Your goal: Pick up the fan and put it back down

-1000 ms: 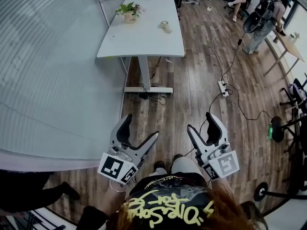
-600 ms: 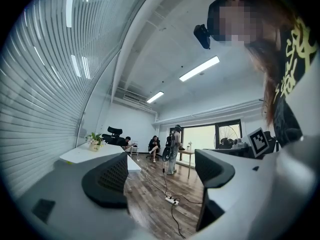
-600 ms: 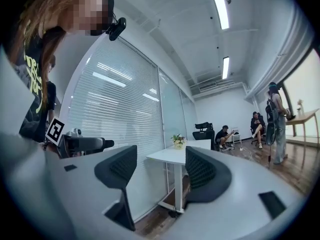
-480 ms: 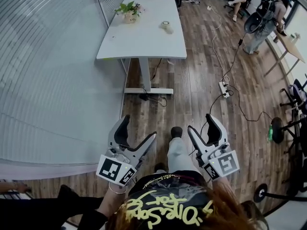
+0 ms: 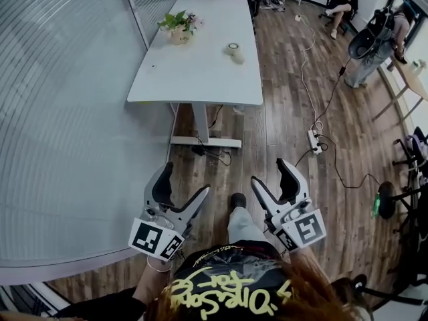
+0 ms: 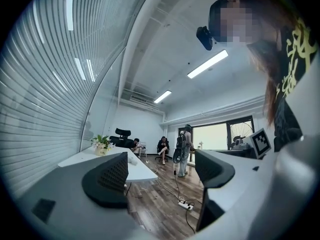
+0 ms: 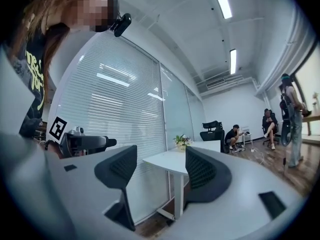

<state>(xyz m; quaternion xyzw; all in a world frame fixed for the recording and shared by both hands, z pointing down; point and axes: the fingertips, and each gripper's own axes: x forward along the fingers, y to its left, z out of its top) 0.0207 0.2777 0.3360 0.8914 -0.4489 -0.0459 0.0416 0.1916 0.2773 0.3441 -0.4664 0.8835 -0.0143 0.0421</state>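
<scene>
No fan can be picked out with certainty. The likeliest candidate is a small round pale object (image 5: pixel 233 48) lying on the long white rectangular table (image 5: pixel 200 72), toward its far right edge, and it is too small here to tell its form. If that is the fan, it stands well apart from both grippers, so I judge that the task has not begun and the person is on the approach. The left gripper (image 5: pixel 184 180) and the right gripper (image 5: pixel 269 172) are held low before the body, side by side over the brown wood-plank floor (image 5: pixel 267 112) and pointing toward the table, which suits walking with the tools ready. Each gripper's own view shows its black ribbed pads (image 6: pixel 111 176) spread wide with only the room between them, so both are released and carry nothing. A green plant in a pale pot (image 5: pixel 177 25) sits at the table's far left corner, near the slatted glass wall (image 5: pixel 67 112). A white power strip (image 5: pixel 313 139) with its cable lies on the floor to the right of the table. The person's dark shoe (image 5: pixel 237 199) shows between the grippers, and the hands holding them are hidden under the marker cubes and the head. The seated people at the far end are small and partly cut off. A dark round thing at the upper right, beside a standing person, cannot be identified.
</scene>
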